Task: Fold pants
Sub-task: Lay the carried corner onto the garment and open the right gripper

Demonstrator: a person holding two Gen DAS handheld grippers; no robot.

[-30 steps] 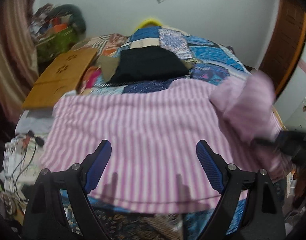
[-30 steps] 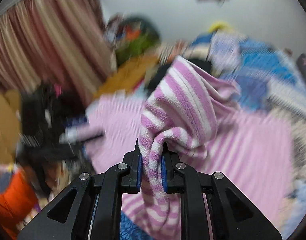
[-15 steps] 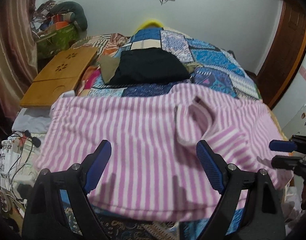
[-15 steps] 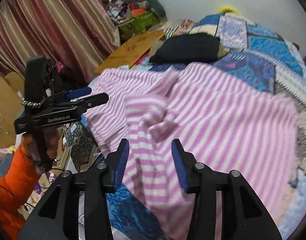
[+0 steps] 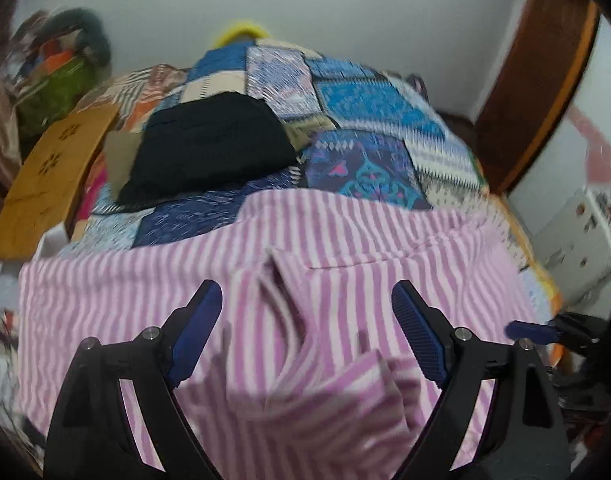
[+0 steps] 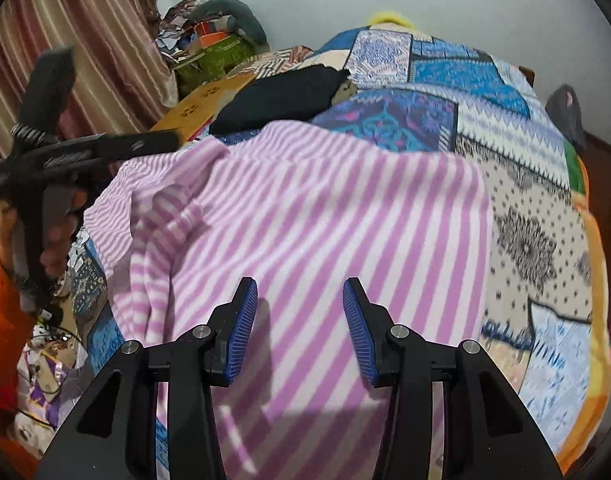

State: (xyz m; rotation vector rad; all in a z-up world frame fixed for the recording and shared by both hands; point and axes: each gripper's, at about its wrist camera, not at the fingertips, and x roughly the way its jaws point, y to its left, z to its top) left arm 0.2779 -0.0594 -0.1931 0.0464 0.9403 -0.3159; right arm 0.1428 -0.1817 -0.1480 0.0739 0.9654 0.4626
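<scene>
Pink-striped pants [image 5: 345, 280] lie spread across patchwork bedspread [image 5: 365, 120], filling lower half of both views, w/ left gripper [image 5: 305, 336] jaws wide apart & right gripper [image 6: 300, 320] jaws apart, both above the fabric, grasping nothing.

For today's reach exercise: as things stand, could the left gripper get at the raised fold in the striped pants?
Probably yes: the left gripper is open over the striped pants, the raised fold lies between its fingers, and nothing covers it.
</scene>
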